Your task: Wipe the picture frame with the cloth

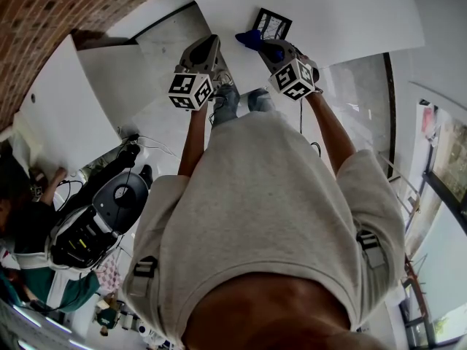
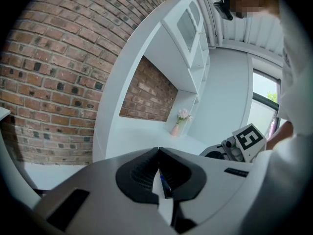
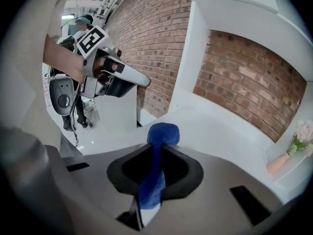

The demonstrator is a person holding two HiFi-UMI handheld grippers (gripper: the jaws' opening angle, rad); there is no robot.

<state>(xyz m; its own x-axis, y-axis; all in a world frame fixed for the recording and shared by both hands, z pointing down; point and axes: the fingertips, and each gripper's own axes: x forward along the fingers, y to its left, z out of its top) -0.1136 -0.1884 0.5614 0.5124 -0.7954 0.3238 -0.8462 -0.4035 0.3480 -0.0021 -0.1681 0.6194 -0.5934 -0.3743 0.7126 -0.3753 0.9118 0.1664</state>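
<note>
The white counter [image 1: 350, 13] runs off the head view's top edge. The left gripper [image 2: 158, 152] has its jaws pressed together, empty. The right gripper [image 3: 156, 148] is at 7 o'clock of the dark picture frame [image 1: 273, 23], which is at the head view's 12 o'clock. It is clamped on the blue cloth [image 3: 162, 133]. Whether cloth meets frame is unclear, and the frame's contents are unreadable.

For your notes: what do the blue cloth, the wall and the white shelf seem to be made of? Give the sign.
Cloth: soft fabric, perhaps microfibre; fuzzy blue nap, pinched flat between the jaws.
Wall: matt brick; red-brown blocks with pale mortar lines.
Shelf: smooth white board, perhaps painted wood or laminate.
</note>
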